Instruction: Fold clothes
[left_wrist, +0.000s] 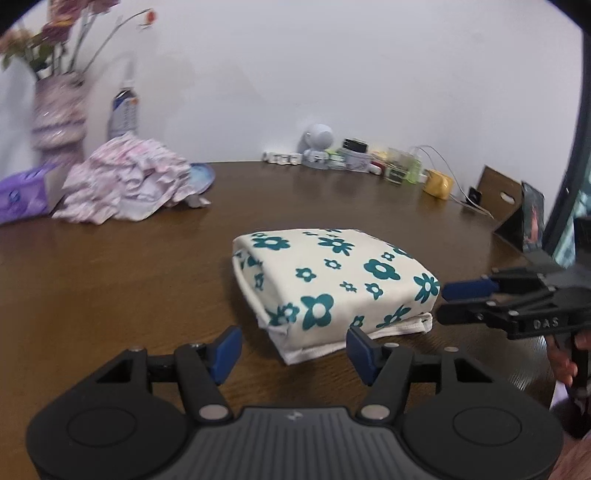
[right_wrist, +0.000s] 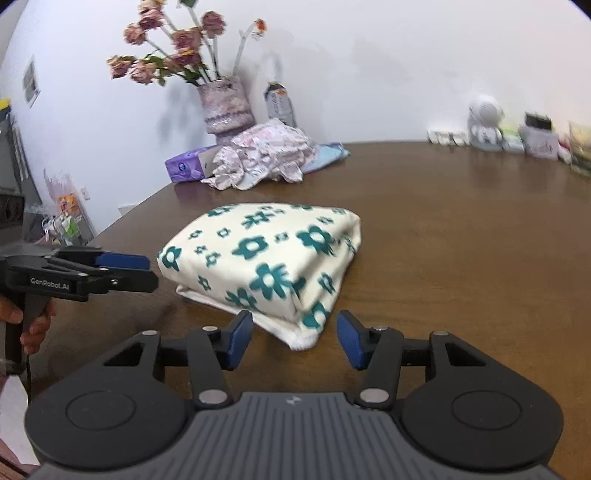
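On the brown table (left_wrist: 110, 277) lies the folded floral cloth (left_wrist: 332, 280), mid-surface. The left gripper (left_wrist: 291, 350) and right gripper (right_wrist: 295, 338) sit just beside it, both released, grasping nothing.

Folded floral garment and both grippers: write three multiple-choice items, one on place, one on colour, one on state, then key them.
1. Where does the crumpled pink garment lie?
A. by the vase
B. on the folded bundle
C. in a gripper

2. What colour are the flowers printed on the folded floral garment?
A. red
B. teal
C. yellow

3. How does the left gripper stand?
A. shut on cloth
B. open, holding nothing
C. shut, holding nothing

Key: 1 A, it sits at the foot of the vase at the table's far side. 2 B, teal blooms on cream. 3 B, its fingers stand apart with bare table between; the right gripper likewise.
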